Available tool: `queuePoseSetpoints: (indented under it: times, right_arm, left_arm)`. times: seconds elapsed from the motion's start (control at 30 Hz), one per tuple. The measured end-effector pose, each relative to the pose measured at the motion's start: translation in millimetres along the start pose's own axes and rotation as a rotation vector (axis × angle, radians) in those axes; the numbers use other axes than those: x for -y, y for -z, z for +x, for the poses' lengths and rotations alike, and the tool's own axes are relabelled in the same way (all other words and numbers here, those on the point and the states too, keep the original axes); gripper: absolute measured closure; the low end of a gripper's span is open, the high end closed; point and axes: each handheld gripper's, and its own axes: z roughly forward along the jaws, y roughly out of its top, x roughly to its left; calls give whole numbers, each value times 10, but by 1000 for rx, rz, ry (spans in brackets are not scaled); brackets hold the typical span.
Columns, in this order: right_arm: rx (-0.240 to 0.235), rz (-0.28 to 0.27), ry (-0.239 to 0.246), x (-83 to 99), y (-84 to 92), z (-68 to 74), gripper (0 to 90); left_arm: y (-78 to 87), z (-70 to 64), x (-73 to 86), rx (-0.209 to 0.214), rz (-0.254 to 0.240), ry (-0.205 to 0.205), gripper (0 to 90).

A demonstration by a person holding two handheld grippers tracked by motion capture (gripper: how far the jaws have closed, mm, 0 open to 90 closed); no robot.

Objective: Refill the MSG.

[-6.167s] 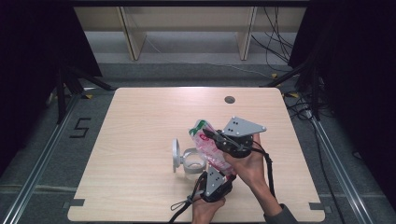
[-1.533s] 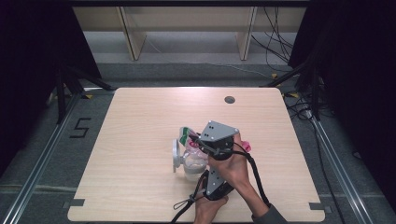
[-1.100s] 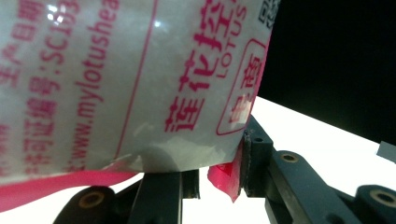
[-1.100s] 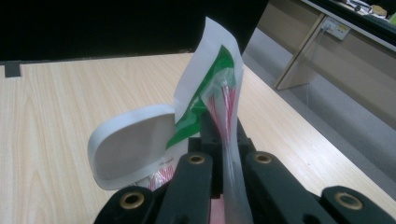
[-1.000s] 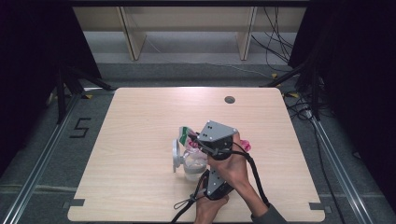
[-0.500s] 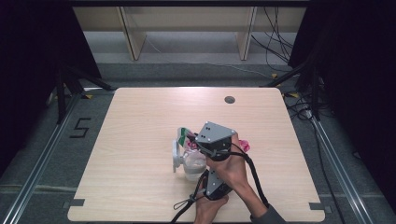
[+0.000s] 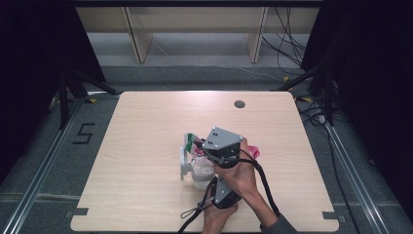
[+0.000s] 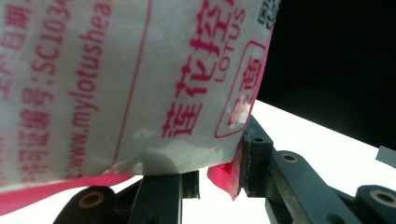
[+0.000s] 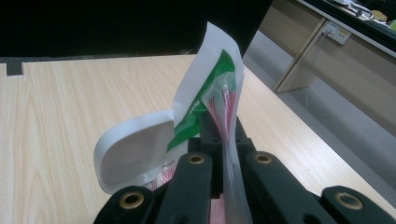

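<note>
a count of the table

two grippers, left (image 7: 209, 168) and right (image 7: 198, 145). one plastic packet (image 7: 191, 141) printed red and green. one clear container (image 7: 200, 170) with one white lid (image 7: 183, 162). one wooden table (image 7: 146, 146).

High view looks down over the table (image 7: 146, 146); both gripper views sit close along their jaws.

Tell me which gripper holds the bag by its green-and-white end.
The right gripper: its jaws pinch the bag at the green-and-white end. The left gripper clamps the end with pink print.
</note>
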Motion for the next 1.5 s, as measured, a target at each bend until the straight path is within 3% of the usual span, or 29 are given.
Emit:
queuePoseSetpoints:
  times: [0.17,0.2,0.23,0.27,0.3,0.33,0.37,0.4,0.43,0.57,0.6,1.03,1.33,1.37,1.4,1.43,1.5]
  right_arm:
    - [-8,-3,-14,3,-3,-21,900]
    - [-4,-2,-6,-3,-1,-13,900]
    - [-4,-2,-6,-3,-1,-13,900]
    - [-8,2,-9,-6,-7,-22,900]
    - [-9,2,-9,-5,-12,-25,900]
    - [-9,2,-9,-5,-12,-25,900]
    - [-10,-1,-8,-13,-4,-12,900]
    - [-11,-4,-5,-20,0,-10,900]
    - [-14,-5,-5,-26,5,-12,900]
    - [-14,-5,-3,-27,-2,-12,900]
    - [-14,-5,-3,-27,-2,-12,900]
    - [-19,-12,-3,-50,-12,-31,900]
    - [-28,-16,-12,-61,-11,-52,900]
    - [-34,-16,-9,-60,-21,-58,900]
    - [-34,-16,-9,-60,-21,-58,900]
    - [-32,-10,-15,-60,-31,-59,900]
    - [-31,-9,-13,-62,-35,-63,900]
  left_arm:
    - [2,4,-7,-1,6,-6,726]
    - [45,53,-24,-11,73,-82,726]
    - [45,53,-24,-11,73,-82,725]
    - [1,2,-11,-1,6,-5,725]
    - [35,45,-24,-5,56,-59,726]
    - [35,45,-24,-5,56,-59,726]
    - [66,91,-44,-29,107,-128,726]
    - [9,13,-24,-5,10,-24,726]
    - [5,4,-23,-3,-4,-13,726]
    - [10,15,-27,-7,10,-17,725]
    - [-2,3,-22,-7,-5,-2,725]
    - [-12,13,-43,-12,-9,-5,725]
    - [-18,27,-58,-15,-4,-25,725]
    - [-12,57,-60,-22,23,-45,726]
    - [-12,57,-60,-22,23,-45,726]
    - [-36,37,-58,-15,-5,-13,726]
    - [-36,37,-57,-13,-8,-14,725]
